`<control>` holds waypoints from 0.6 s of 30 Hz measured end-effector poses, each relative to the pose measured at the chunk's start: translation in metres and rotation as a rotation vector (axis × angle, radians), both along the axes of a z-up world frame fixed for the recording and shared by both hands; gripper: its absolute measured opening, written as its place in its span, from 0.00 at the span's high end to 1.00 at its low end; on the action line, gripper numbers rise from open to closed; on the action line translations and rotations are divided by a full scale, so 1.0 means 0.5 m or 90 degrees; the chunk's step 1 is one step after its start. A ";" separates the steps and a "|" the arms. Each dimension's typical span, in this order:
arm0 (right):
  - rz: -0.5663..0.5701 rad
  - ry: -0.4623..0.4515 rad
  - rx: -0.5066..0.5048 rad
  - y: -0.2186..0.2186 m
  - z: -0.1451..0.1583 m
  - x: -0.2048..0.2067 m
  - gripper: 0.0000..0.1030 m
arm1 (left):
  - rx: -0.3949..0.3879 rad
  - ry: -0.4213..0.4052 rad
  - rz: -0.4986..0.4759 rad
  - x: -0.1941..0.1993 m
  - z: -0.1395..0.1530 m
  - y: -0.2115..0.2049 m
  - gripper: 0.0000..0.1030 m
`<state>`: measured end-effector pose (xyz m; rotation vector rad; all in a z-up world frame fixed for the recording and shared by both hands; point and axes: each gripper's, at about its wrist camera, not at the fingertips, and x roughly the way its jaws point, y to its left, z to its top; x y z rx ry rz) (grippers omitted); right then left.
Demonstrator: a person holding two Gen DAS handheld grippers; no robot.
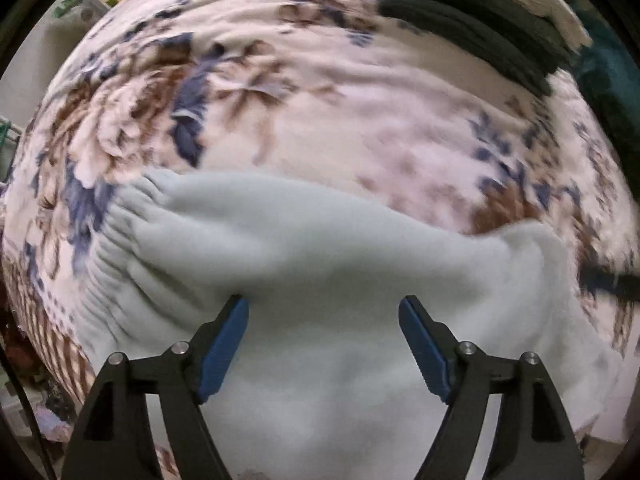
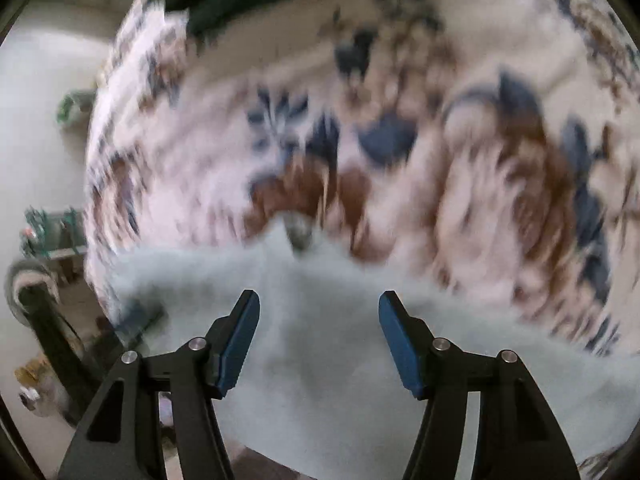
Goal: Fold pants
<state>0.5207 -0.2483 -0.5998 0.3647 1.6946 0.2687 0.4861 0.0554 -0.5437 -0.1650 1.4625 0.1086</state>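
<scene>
Pale mint-green fleece pants lie on a floral bedspread. Their gathered elastic waistband is at the left in the left wrist view. My left gripper is open and empty, its blue pads just above the fabric near the waistband. The pants also show in the right wrist view, blurred. My right gripper is open and empty over the pants, close to their far edge. Both views are motion-blurred.
Folded dark and white clothes are stacked at the far right of the bed. The bed's left edge drops to a floor with green-framed objects and clutter. A dark strap-like item lies at the right.
</scene>
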 end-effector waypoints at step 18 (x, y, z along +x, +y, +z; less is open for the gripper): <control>-0.445 -0.056 0.021 -0.237 0.073 -0.379 0.34 | -0.053 0.001 -0.165 -0.135 0.031 -0.153 0.08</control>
